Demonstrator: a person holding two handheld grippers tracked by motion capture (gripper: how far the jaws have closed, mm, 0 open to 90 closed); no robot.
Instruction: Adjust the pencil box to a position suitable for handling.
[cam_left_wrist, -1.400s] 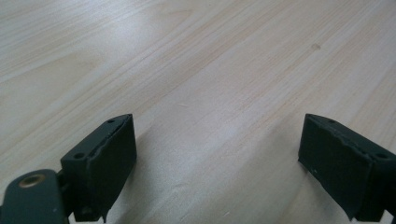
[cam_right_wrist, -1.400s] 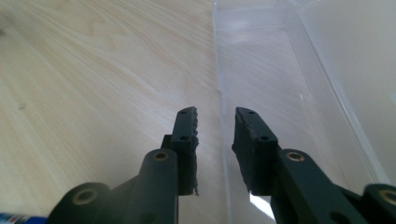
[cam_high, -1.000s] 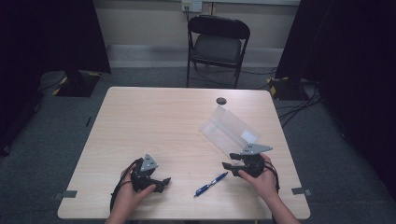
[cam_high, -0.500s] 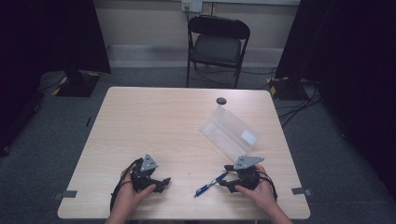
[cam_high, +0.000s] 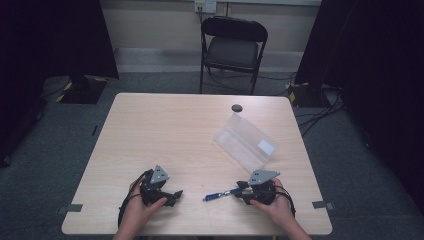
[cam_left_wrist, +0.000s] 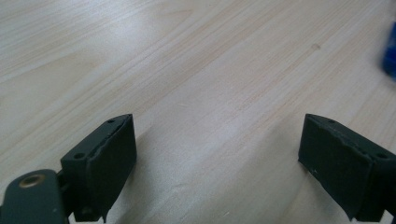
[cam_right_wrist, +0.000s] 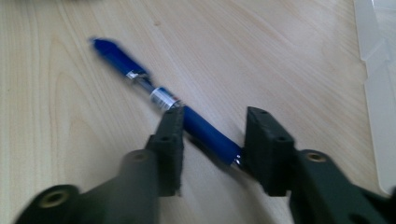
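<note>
At the near edge of the table (cam_high: 150, 125): both hands work, a folding chair (cam_high: 232, 45) far behind.
Clear plastic case (cam_high: 246, 141): right of centre, apart from the pen.
Right gripper (cam_right_wrist: 212, 135): has come down onto the pen; jaws just closing, pen between them, spread, not yet pinching.
Left gripper (cam_left_wrist: 215, 154): spread wide over bare wood, unmoved.
Blue pen (cam_right_wrist: 187, 119): near right, lying flat.
Meaning: grasp imminent.
</note>
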